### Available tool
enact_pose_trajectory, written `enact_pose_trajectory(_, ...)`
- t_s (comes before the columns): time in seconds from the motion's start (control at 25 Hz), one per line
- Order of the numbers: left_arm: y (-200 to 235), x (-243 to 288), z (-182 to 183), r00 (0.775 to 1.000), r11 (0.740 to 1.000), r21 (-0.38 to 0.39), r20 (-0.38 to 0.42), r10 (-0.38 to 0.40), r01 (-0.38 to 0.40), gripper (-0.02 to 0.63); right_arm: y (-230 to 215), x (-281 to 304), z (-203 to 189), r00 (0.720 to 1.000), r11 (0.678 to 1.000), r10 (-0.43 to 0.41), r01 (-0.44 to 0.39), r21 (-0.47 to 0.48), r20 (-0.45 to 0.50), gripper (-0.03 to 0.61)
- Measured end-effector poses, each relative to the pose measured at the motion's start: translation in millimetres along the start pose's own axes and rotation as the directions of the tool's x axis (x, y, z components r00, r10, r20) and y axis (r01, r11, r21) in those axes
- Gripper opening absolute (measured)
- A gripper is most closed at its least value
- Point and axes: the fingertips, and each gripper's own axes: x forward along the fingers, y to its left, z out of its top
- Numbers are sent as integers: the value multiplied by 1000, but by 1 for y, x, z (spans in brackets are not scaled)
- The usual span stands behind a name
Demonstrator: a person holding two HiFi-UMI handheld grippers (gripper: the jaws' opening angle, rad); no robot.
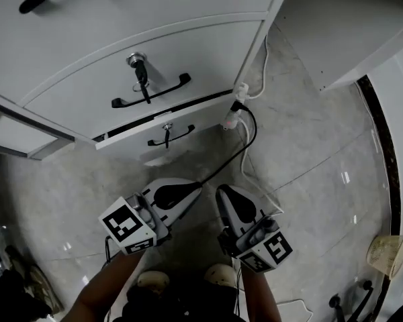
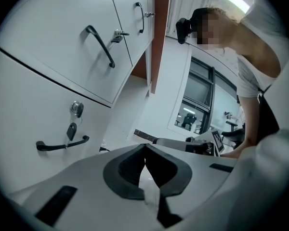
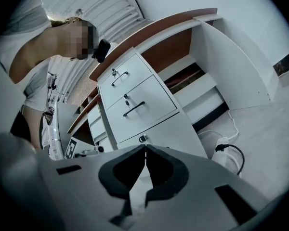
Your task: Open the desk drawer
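Observation:
A white drawer cabinet [image 1: 80,79] stands in front of me, seen from above. Its middle drawer has a black handle [image 1: 153,94] with a key [image 1: 140,72] in the lock above it. The bottom drawer's smaller black handle [image 1: 171,137] lies nearest to the grippers. My left gripper [image 1: 199,186] and right gripper [image 1: 220,193] hover side by side over the floor, short of the cabinet and touching nothing. Both are shut and empty. In the left gripper view its tips [image 2: 145,146] meet near a handle [image 2: 62,144]. The right gripper's tips [image 3: 145,147] meet below the drawer fronts [image 3: 134,109].
A white power strip [image 1: 236,106] with a black cable [image 1: 250,139] lies on the marble floor right of the cabinet. A white desk panel [image 1: 342,32] stands at the upper right. A woven basket [image 1: 386,253] sits at the far right. My shoes [image 1: 154,280] show at the bottom.

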Motion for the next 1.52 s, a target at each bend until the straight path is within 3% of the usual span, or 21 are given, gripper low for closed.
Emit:
enact_pose_trajectory(0.16,28,-1,-8,998,993,97,4,60,-60,9,-10,31,-6,998,998,50,-49,-27,23,18)
enact_pose_trajectory(0.32,42,-11,-8,992,991,79,76,99,-105,9,-28,50,-26,999,999,43,-43,-31,-6,18)
enact_pose_trajectory(0.56,49,-30,-16,978,979,53,88,190,-195,9,-23,67,-38,997,998,59,-60,-6,-50,18)
enact_pose_trajectory(0.84,49,-43,-37,962,964,30,91,259,-263,9,-28,81,-64,997,962,62,-45,270,-53,18)
enact_pose_trajectory(0.92,51,-45,-40,961,962,45,86,263,-268,9,-31,90,-66,998,935,53,-38,352,-32,20)
enact_pose_trajectory(1.0,52,-48,-38,956,959,41,95,276,-281,9,-36,99,-65,999,886,38,-37,462,6,26)
enact_pose_trajectory(1.12,49,-51,-33,956,957,55,96,278,-284,9,-48,110,-62,999,801,2,-29,598,47,129)
enact_pose_trajectory(1.2,47,-53,-28,955,957,64,105,276,-283,9,-55,117,-61,998,761,-20,-24,648,61,138)
enact_pose_trajectory(1.36,44,-61,-29,959,958,85,97,267,-276,9,-60,131,-62,997,705,-47,-15,709,68,138)
enact_pose_trajectory(1.52,43,-66,-29,952,955,63,117,282,-291,9,-57,139,-65,996,680,-50,-17,733,69,137)
